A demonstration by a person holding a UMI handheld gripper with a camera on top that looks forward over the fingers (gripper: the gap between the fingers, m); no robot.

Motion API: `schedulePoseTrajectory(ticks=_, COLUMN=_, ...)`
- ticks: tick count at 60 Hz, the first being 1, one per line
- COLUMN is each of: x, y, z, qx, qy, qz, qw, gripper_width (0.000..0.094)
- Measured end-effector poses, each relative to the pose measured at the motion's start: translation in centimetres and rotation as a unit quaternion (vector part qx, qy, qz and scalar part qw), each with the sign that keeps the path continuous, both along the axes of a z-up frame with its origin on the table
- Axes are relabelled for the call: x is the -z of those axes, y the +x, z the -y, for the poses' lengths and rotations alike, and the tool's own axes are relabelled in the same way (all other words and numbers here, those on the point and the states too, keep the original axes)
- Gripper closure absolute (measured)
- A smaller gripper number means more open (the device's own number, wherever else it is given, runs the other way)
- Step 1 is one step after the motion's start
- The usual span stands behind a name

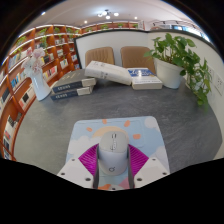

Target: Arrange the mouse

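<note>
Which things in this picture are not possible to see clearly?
- Mouse, gripper view: its near end is hidden between the fingers; whether the pads press it cannot be told.
- Mouse pad: its near edge is covered by the gripper.
- Books on the shelves: titles too small.

A grey counter surface (60, 125) extends to a white rear wall, with bookshelves (35, 62) filled with books along one side. A stack of books (75, 89) lies on the surface just beside a white box-shaped unit (108, 72); behind the unit, two brown panels (100, 55) lean against the wall, and a second, smaller book stack (147, 83) sits on its far side. A leafy green plant (180, 52) stands in a white pot (168, 74) at the side opposite the shelves, and ceiling lights (105, 14) are mounted overhead.
</note>
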State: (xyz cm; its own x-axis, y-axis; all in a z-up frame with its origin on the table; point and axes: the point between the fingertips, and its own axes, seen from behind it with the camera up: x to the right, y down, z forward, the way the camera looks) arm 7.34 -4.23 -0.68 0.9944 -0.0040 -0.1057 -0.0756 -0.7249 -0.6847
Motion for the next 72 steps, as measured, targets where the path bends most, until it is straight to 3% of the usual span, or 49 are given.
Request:
schedulePoseTrajectory(ticks=17, x=0.2, y=-0.2, z=0.1, qx=-0.017, qy=-0.019, qz=0.006, qw=1.0, gripper_width=0.0385)
schedulePoseTrajectory(ticks=25, x=-0.7, y=-0.1, z=0.7, qx=-0.027, qy=-0.04, qz=0.041, qw=0.998, gripper_width=0.0175)
schedulePoseTrajectory(ticks=38, x=-10.8, y=-1.4, z=-0.3, qx=0.011, qy=0.029, qz=0.025, qw=0.999, gripper_width=0.0179)
schedulePoseTrajectory(ticks=52, x=-23.0, y=-4.3, z=-1.2, qx=0.012, qy=0.115, qz=0.025, qw=0.993, gripper_width=0.0183)
schedulePoseTrajectory(ticks=59, x=-25.8, y=-6.3, z=-0.6, qx=-0.003, qy=0.134, qz=0.035, qw=0.99, gripper_width=0.018)
schedulePoseTrajectory(ticks=72, x=-26.8, y=-8.8, z=1.2, qx=-0.016, qy=0.129, qz=0.04, qw=0.991, gripper_width=0.0172)
